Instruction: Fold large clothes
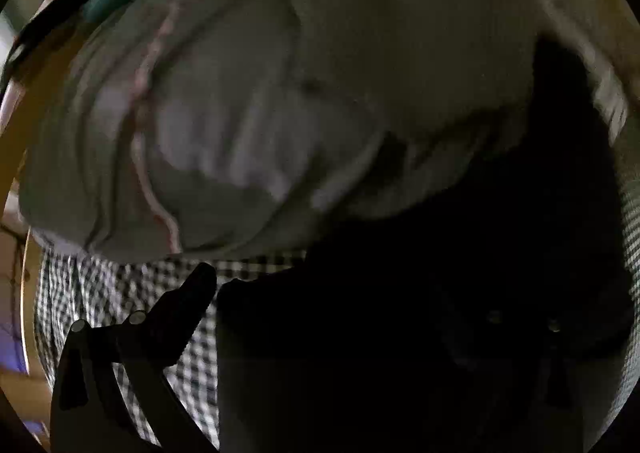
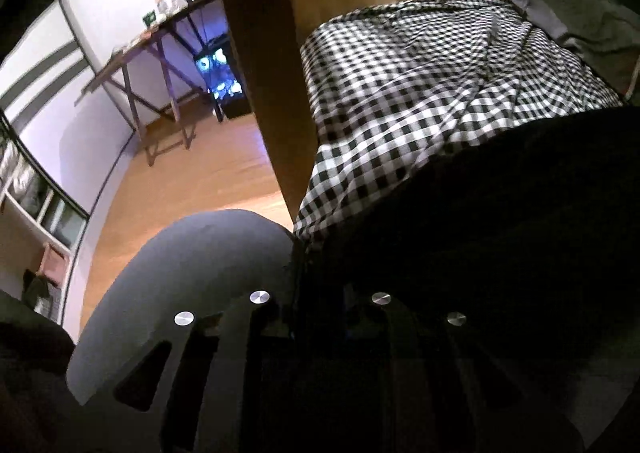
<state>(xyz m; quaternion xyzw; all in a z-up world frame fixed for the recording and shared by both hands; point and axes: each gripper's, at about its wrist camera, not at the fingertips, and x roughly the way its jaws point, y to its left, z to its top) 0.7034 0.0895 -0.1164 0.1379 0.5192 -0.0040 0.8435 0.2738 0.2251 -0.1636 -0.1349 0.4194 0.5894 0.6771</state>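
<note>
Checked bedspread (image 2: 420,65) bears a dark, shadowed garment (image 2: 500,213), bunched up.

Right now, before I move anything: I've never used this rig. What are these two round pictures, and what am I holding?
There is no robot arm: a person holds a two-finger gripper in each hand, and a fisheye camera on each looks forward along its fingers. One picture is from the left gripper, the other from the right gripper.

Both point down at a bed with a checked sheet. On it lie a dark garment, close to both cameras, and farther back a pale crumpled bundle with pink trim.

The right gripper's jaws stand nearly together and seem to pinch the dark garment's edge. The left view is dark and blurred; one finger is hidden under the dark cloth, so I cannot tell its grip.
</note>
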